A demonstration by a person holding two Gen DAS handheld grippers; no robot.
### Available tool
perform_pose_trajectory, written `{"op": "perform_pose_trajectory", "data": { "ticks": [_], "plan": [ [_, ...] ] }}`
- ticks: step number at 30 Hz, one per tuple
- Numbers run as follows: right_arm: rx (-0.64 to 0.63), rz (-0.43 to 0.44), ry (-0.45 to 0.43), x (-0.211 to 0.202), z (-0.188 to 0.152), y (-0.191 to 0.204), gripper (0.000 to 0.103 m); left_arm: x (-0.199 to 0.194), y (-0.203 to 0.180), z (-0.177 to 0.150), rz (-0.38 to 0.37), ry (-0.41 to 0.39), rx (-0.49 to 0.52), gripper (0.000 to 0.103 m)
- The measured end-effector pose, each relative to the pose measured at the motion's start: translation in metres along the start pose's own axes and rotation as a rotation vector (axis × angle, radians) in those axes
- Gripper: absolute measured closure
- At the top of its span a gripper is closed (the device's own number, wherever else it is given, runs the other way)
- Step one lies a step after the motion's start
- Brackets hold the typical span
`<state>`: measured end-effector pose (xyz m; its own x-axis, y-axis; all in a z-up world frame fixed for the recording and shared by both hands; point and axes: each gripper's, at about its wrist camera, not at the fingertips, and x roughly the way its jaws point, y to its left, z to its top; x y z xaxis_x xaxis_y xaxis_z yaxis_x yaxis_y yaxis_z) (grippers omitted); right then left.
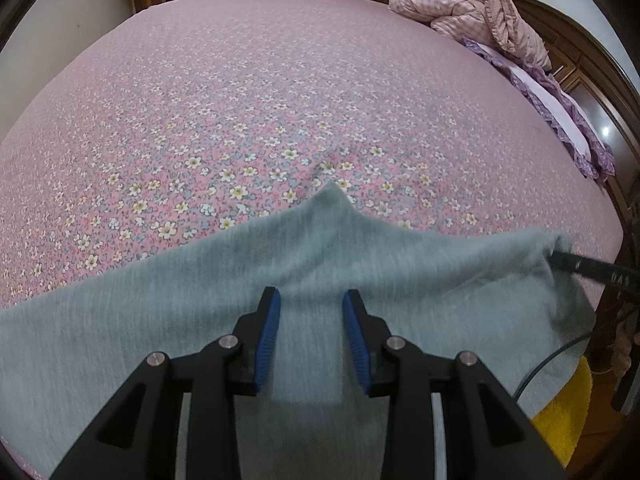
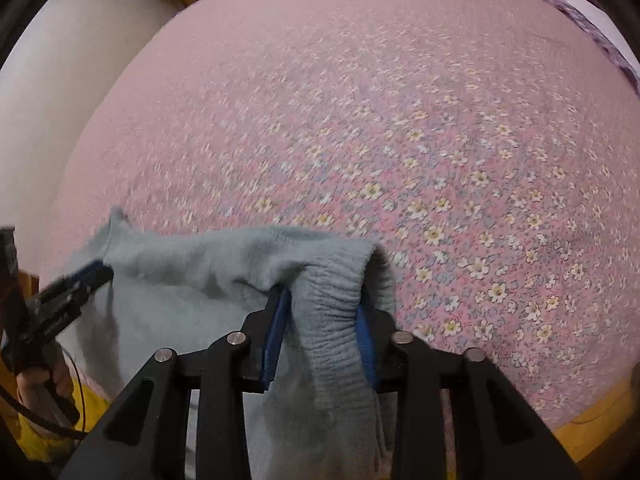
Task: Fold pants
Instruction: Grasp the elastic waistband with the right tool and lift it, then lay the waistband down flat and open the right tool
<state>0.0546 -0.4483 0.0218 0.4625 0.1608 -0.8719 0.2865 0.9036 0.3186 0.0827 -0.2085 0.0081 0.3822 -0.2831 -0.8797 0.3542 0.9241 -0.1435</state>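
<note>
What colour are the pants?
Light grey-blue pants, best seen in the left wrist view.

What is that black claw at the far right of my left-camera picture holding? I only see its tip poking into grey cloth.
Observer: The right claw has the ribbed elastic waistband of the grey pants bunched between its blue pads.
Operator: Can you see my own claw from over there?
Observer: Yes. The left claw shows at the left edge of the right view, nipping the pants' edge, which peaks up just above it.
Operator: And what is carrying it?
Observer: A hand grips its handle, low in that same corner.
</note>
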Motion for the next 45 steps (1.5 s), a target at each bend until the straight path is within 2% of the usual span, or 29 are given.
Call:
{"op": "perform_pose_trajectory", "data": {
  "ticks": [2, 3, 6, 8, 10, 12, 17, 20, 24, 30, 33, 34, 35, 38, 42, 45],
  "plan": [
    [0.05, -0.017, -0.075, -0.011, 0.004, -0.01, 0.082, -0.001, 0.001, 0.001, -0.003, -0.009, -0.006, 0.069],
    [0.059, -0.025, -0.078, -0.011, 0.006, -0.014, 0.082, 0.0, 0.001, 0.002, -0.001, -0.014, -0.009, 0.069],
    [0.051, -0.057, -0.004, 0.013, 0.007, -0.019, 0.082, 0.003, 0.002, 0.005, 0.006, -0.021, -0.007, 0.069],
    [-0.013, -0.094, -0.027, 0.016, 0.006, -0.012, 0.077, 0.005, 0.002, 0.007, 0.01, -0.022, -0.008, 0.069],
    [-0.017, -0.104, -0.021, 0.012, 0.006, -0.009, 0.075, 0.004, 0.002, 0.007, 0.004, -0.023, -0.004, 0.069],
    [-0.024, -0.121, -0.02, -0.002, 0.003, -0.005, 0.075, 0.002, 0.002, 0.008, -0.003, -0.025, 0.001, 0.069],
    [-0.123, -0.19, -0.086, -0.049, -0.018, 0.012, 0.075, -0.002, 0.006, 0.006, -0.027, -0.026, -0.009, 0.069],
    [-0.043, -0.168, -0.049, -0.063, -0.033, 0.0, 0.075, -0.006, 0.01, 0.0, -0.031, -0.022, -0.011, 0.069],
    [0.113, -0.069, 0.012, -0.067, -0.06, -0.019, 0.075, -0.014, 0.014, -0.01, -0.047, -0.011, -0.022, 0.069],
    [0.207, -0.002, 0.05, -0.049, -0.081, -0.021, 0.075, -0.022, 0.015, -0.02, -0.042, -0.004, -0.033, 0.069],
    [0.255, 0.032, 0.033, -0.037, -0.082, -0.018, 0.075, -0.025, 0.017, -0.024, -0.041, 0.0, -0.034, 0.069],
    [0.262, 0.027, 0.019, -0.038, -0.083, -0.018, 0.086, -0.025, 0.017, -0.025, -0.039, 0.002, -0.033, 0.069],
    [0.263, 0.017, -0.013, -0.043, -0.086, -0.017, 0.089, -0.026, 0.018, -0.027, -0.039, 0.002, -0.029, 0.069],
    [0.251, -0.029, -0.061, -0.057, -0.098, -0.018, 0.091, -0.026, 0.021, -0.031, -0.037, 0.007, -0.025, 0.068],
    [0.219, -0.076, 0.02, -0.034, -0.112, -0.026, 0.091, -0.023, 0.019, -0.032, -0.031, 0.006, -0.026, 0.068],
    [0.189, -0.088, 0.023, -0.03, -0.114, -0.023, 0.09, -0.026, 0.016, -0.035, -0.035, 0.008, -0.018, 0.068]
  ]
}}
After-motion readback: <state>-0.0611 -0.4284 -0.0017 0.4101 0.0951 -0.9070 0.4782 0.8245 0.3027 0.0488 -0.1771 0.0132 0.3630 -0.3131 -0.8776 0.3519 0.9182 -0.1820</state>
